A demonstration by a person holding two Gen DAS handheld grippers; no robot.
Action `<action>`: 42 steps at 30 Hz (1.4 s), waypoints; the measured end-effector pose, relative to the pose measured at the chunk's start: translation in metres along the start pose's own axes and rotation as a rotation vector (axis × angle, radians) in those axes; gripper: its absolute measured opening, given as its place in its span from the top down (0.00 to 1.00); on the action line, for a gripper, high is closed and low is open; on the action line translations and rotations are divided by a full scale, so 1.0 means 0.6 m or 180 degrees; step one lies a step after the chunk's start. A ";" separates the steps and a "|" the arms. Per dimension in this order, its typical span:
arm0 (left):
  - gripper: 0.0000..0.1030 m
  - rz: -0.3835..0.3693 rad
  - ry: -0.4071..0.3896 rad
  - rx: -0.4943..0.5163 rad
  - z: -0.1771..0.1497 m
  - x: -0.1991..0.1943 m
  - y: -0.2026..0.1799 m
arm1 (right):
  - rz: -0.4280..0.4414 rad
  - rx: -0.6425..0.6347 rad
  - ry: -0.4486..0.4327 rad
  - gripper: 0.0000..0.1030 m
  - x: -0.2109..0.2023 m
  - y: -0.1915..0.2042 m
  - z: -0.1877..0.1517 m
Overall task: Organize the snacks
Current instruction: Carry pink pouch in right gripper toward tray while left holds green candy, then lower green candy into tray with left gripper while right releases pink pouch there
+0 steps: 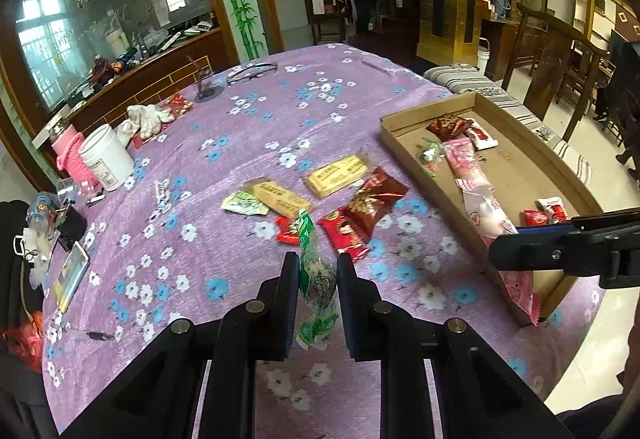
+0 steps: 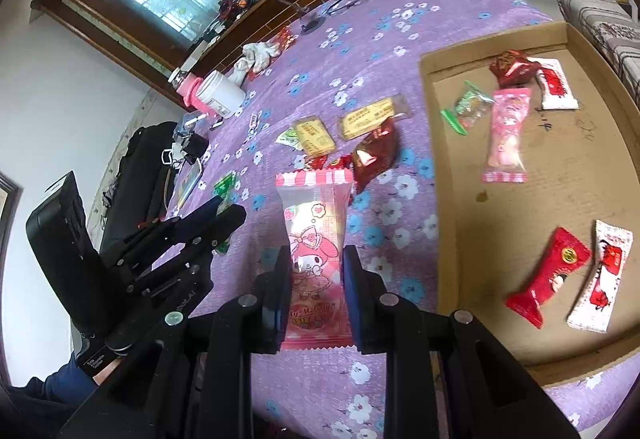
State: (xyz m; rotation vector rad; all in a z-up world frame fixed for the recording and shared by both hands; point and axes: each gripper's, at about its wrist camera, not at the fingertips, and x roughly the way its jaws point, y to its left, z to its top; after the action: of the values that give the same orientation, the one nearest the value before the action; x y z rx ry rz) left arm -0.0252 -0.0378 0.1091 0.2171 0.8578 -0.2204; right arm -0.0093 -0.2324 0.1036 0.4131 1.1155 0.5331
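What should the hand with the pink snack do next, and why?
Probably carry it sideways over the cardboard tray and let go. The right tool is shut on the pink snack, which hangs above the purple cloth just beside the tray. A matching pink snack already lies in the tray, so it likely belongs there. The left tool holds a green snack too.

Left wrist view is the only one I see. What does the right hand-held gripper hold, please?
Observer: The right hand-held gripper is shut on a pink packet printed with a cartoon rabbit.
Operator: Where do the pads press it?
Observer: On its two long edges, in the lower half; the striped top end stands free.
Operator: What lies in the cardboard tray behind that gripper?
Observer: In the cardboard tray, a red packet and a white packet lie side by side.
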 end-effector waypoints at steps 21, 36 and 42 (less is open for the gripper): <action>0.82 -0.1063 0.0212 -0.0216 0.069 0.026 -0.128 | -0.0331 0.0746 -0.0386 0.77 -0.105 -0.190 -0.010; 0.82 -0.1308 0.0440 -0.0073 0.082 0.102 -0.260 | -0.0593 0.0578 -0.0283 0.77 -0.141 -0.259 0.020; 0.82 -0.1235 0.0547 -0.0053 0.076 0.130 -0.279 | -0.0621 0.0489 -0.0174 0.77 -0.123 -0.272 0.036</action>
State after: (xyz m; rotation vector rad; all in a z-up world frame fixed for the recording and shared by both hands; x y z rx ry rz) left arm 0.0107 -0.2182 0.0616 0.0519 1.0689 -0.5628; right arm 0.0176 -0.4084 0.0741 0.4438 1.1337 0.2644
